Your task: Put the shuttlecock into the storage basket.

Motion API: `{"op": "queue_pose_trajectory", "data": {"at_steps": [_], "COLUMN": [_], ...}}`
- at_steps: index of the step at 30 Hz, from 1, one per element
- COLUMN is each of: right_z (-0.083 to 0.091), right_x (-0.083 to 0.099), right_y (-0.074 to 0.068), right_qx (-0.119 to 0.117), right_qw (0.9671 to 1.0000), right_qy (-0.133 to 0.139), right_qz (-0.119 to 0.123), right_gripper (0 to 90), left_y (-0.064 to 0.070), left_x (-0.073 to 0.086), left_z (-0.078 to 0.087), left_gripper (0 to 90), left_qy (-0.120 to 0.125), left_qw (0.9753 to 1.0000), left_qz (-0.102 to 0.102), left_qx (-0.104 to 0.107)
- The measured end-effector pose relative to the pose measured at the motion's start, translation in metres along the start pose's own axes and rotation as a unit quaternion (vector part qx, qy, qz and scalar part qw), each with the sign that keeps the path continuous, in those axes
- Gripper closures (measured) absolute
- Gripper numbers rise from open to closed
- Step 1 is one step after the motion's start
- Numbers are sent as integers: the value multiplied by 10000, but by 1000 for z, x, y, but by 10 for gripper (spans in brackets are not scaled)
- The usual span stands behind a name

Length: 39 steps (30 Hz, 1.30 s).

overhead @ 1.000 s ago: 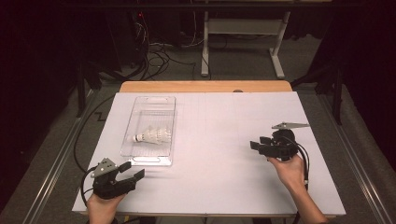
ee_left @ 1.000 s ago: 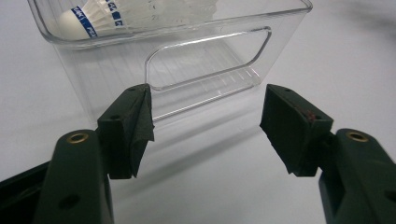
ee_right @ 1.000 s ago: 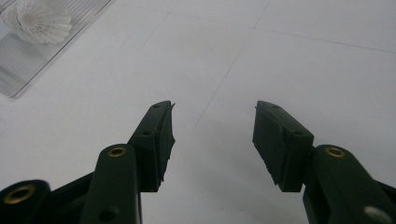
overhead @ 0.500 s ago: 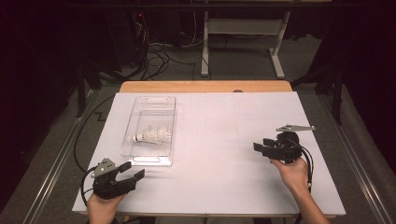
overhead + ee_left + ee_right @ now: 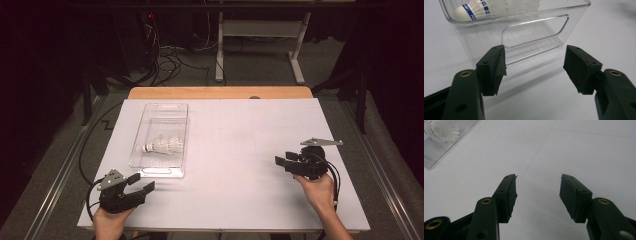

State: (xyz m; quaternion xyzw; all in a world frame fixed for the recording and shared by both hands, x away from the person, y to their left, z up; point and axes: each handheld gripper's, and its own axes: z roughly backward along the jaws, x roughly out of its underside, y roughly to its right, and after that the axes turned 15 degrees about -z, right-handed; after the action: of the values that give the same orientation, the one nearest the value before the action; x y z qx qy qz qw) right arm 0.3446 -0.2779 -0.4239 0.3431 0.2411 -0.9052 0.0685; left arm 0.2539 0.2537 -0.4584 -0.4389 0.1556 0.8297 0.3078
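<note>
White table point(image 5: 240, 150) under both grippers. Left gripper point(image 5: 141, 184), jaws released, sits near the clear tray point(image 5: 150, 171) at the near left; shuttlecocks point(image 5: 162, 145) lie inside it. Right gripper point(image 5: 281, 161), also released and empty, hovers at the right, well apart.

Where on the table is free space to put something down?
The wide white patch between the clear bin and the right gripper is bare, as is the far right corner. It is crowded near the left gripper, close to the bin's near end.

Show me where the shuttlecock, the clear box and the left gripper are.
shuttlecock point(image 5: 162, 145): high view, on its white feather skirt.
clear box point(image 5: 534, 31): left gripper view, on its near end wall.
left gripper point(image 5: 141, 183): high view, between its fingertips.
</note>
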Motion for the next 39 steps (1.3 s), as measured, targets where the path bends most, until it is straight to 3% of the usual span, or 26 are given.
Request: {"op": "queue_pose_trajectory", "data": {"at_steps": [39], "right_z": [8], "right_x": [24], "right_y": [10], "right_qx": [37], "right_qw": [9999], "right_qy": [95], "right_qz": [-36], "right_gripper": [464], "left_y": [0], "left_x": [0], "left_z": [1], "left_gripper": [349], "left_qy": [19], "left_qw": [10000], "left_qz": [28], "left_qx": [0]}}
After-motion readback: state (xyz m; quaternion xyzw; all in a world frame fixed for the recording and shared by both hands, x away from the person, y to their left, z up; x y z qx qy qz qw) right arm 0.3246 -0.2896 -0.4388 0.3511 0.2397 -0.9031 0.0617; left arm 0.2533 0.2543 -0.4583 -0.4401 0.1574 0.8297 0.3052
